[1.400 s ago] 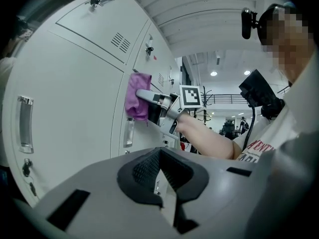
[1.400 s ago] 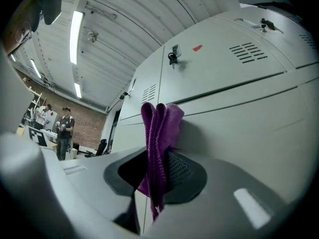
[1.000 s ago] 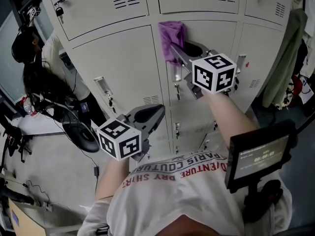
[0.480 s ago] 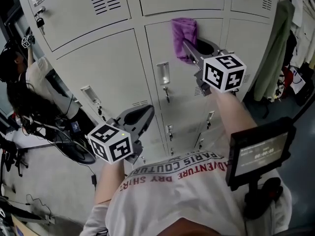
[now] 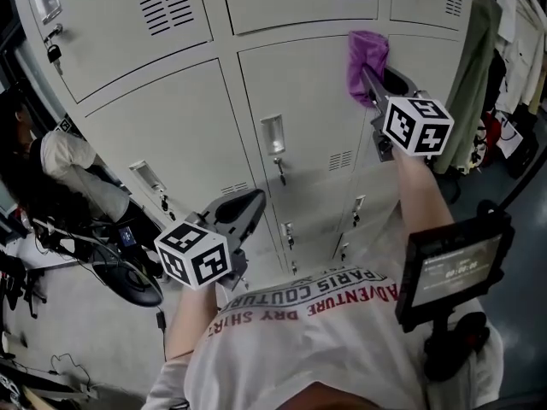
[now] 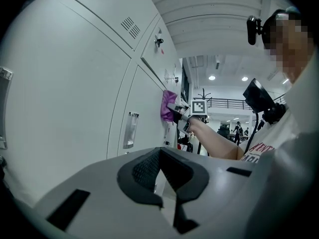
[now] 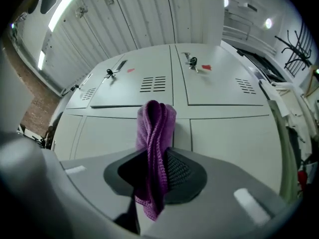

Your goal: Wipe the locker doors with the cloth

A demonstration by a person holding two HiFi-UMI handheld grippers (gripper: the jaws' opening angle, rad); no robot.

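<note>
Now the cloth (image 5: 366, 54) (clamped in the right tool (image 5: 367, 75)) has slid rightward

Locker doors (image 5: 171, 135) being presented as mostly open passage
Flat panels are being broken only by a recessed handle (image 5: 272, 133) and hanging key (image 5: 280, 173); the right side is being crowded by hanging clothes (image 5: 470, 75), the left by a person (image 5: 60, 165).

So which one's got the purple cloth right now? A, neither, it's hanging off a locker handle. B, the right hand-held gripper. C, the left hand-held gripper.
B: the right hand-held gripper is shut on the purple cloth, holding it up at a locker door, while the left hand-held gripper holds nothing.
</note>
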